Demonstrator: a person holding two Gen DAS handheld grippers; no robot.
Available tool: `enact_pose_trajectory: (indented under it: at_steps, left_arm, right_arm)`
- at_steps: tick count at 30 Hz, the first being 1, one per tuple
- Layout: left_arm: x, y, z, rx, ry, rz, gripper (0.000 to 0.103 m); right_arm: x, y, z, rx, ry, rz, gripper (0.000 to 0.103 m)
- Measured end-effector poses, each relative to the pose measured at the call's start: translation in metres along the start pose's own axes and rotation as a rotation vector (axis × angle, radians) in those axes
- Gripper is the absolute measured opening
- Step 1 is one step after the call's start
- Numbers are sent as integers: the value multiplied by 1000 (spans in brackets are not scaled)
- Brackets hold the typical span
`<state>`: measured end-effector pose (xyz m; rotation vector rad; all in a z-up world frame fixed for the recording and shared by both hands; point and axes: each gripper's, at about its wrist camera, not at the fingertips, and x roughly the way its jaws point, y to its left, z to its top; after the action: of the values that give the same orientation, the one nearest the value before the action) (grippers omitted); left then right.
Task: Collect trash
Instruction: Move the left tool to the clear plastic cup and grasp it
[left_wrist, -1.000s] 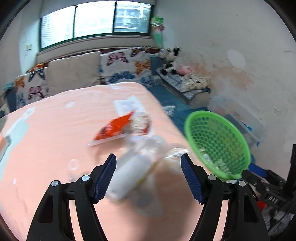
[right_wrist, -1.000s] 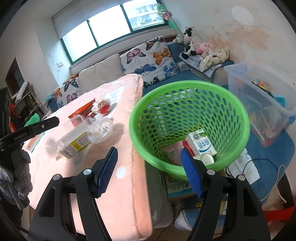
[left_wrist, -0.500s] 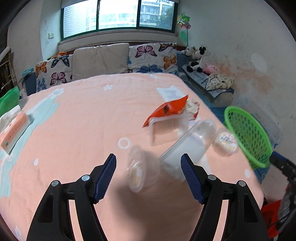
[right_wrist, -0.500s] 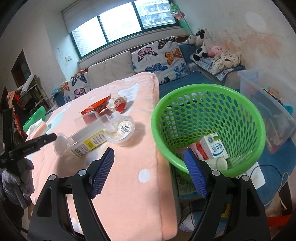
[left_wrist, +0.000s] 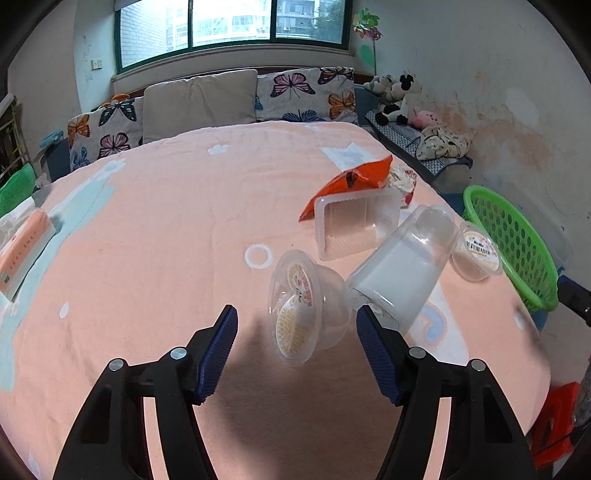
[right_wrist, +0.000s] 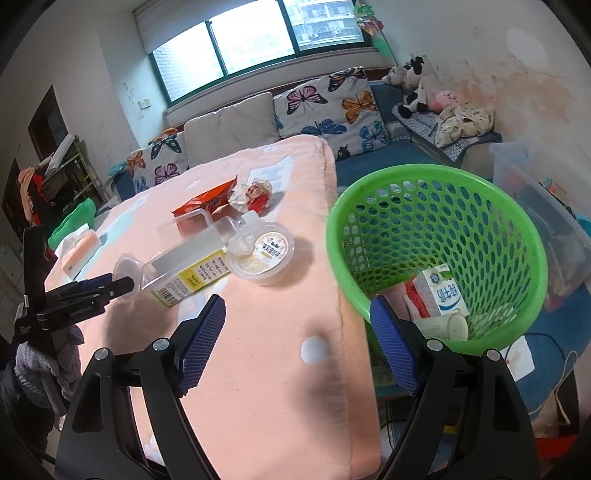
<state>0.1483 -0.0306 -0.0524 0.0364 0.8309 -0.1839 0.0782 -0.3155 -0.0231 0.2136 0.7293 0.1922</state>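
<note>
On the pink-covered table (left_wrist: 147, 221) a clear plastic cup (left_wrist: 306, 314) lies on its side between the jaws of my left gripper (left_wrist: 295, 328). The jaws are closing, and the pads do not press on it. Beside it lie a tall clear container (left_wrist: 399, 269), a clear tray (left_wrist: 354, 225), an orange wrapper (left_wrist: 351, 179), a crumpled wrapper (left_wrist: 402, 179) and a labelled tub (left_wrist: 476, 254). My right gripper (right_wrist: 297, 306) hangs open and empty over the table's right edge, next to the green basket (right_wrist: 436, 173). A milk carton (right_wrist: 441, 291) lies in the basket.
A tissue pack (left_wrist: 22, 251) rests at the table's left edge. Butterfly cushions (left_wrist: 306, 88) line a sofa behind the table. A clear storage bin (right_wrist: 535, 192) stands right of the basket, and plush toys (left_wrist: 399, 92) lie on a bench. A red stool (left_wrist: 554, 424) sits on the floor.
My left gripper has swung away from the basket, back over the table and down to the clear cup. My right gripper's jaws have widened, and the basket sits further right in its view.
</note>
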Motion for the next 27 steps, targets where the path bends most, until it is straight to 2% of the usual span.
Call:
enact_pose_trajectory:
  at_steps: [9,16,27]
  left_arm:
    - [10,-2,1,2,12,-10,58]
    - [10,-6,3,16,2,-39,33]
    - [-7,2,3,2,-25,-44,31]
  right_arm:
    - [9,10,1,-17,19,18,81]
    - [20,19,5,-57,36,27,81]
    - [43,30,17,-129,62,40,80]
